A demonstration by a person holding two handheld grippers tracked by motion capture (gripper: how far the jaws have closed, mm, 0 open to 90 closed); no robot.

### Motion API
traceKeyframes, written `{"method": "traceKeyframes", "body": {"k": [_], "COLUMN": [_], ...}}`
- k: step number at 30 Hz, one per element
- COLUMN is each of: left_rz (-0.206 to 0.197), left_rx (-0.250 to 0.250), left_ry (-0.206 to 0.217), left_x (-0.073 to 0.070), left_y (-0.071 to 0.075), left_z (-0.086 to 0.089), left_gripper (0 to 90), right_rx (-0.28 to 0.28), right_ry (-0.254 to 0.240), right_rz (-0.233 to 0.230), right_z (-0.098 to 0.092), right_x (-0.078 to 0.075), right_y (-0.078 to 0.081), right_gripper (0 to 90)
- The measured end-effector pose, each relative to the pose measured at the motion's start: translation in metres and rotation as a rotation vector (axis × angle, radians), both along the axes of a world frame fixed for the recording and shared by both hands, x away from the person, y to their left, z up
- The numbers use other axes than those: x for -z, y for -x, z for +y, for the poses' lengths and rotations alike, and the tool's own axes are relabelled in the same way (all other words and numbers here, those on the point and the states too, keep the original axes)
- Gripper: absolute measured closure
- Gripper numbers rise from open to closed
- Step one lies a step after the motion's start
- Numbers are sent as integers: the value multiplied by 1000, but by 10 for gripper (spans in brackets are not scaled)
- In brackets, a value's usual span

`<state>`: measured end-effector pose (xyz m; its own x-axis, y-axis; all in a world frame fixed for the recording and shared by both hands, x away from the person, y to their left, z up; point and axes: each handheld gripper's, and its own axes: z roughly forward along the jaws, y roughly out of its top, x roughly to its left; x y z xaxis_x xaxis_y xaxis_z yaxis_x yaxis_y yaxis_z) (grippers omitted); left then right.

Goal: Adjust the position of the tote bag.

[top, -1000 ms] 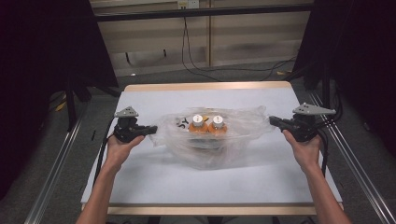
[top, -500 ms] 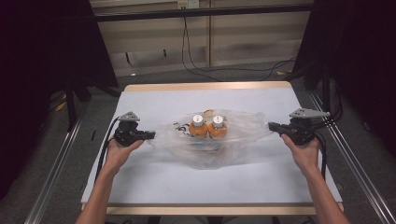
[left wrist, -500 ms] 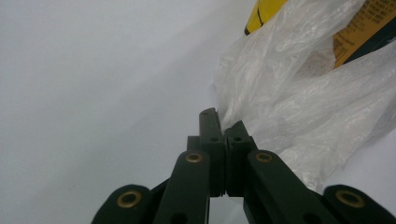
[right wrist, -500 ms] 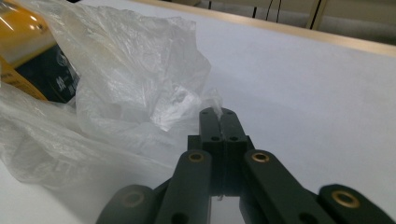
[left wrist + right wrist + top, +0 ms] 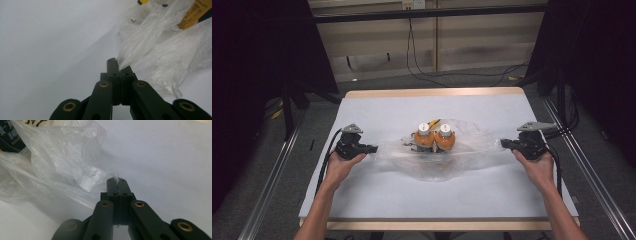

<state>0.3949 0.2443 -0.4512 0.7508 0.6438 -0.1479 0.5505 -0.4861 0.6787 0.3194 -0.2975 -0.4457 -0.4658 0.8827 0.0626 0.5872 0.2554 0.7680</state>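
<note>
A clear plastic bag (image 5: 462,155) lies spread across the middle of the white table (image 5: 377,107), with two orange bottles with white caps (image 5: 434,137) standing inside it. My left gripper (image 5: 373,149) is shut on the bag's left edge (image 5: 140,57); its jaws (image 5: 118,66) pinch the film. My right gripper (image 5: 504,144) is shut on the bag's right edge (image 5: 75,165), and a scrap of film sticks out past its closed tips (image 5: 116,180). The bag is stretched between the two grippers, low over the table.
Metal rails (image 5: 582,165) run along both sides of the table. Cables (image 5: 427,70) lie on the floor beyond the far edge. A yellow-labelled item (image 5: 192,13) and a dark package (image 5: 11,137) show inside the bag.
Both grippers have come down toward the table with the bag, and the bottles inside have settled lower. Both jaws stayed shut on the bag's edges.
</note>
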Motion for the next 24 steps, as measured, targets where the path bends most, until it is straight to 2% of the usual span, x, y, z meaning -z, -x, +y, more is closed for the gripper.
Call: {"method": "traceKeyframes", "body": {"k": [6,9,11,15,17,19,21,22,24], "left_rz": [43,66,82,93,89,89,85,84,80], "left_rx": [14,27,35,40,38,17,28,27,29], "left_ry": [-40,-55,-50,-51,-70,-51,-56,-53,-59], "left_x": [12,16,17,18,19,20,20,20,20], "left_y": [-2,-3,-3,-1,-1,1,1,2,2], "left_z": [1,0,1,2,2,2,3,3,2], "left_gripper": [898,897,897,897,897,898,898,898,898], "right_rx": [-8,-19,-15,-24,-23,-26,-32,-25,-38], "right_ry": [16,47,56,51,38,47,48,35,46], "right_rz": [27,48,60,67,75,71,72,85,105], "right_z": [3,6,8,6,6,8,7,7,7], "right_x": [6,11,14,18,20,21,22,24,29], "right_y": [-2,-3,-4,-5,-4,-3,-4,-4,-4], "right_gripper": [900,900,900,900,900,900,900,900,900]}}
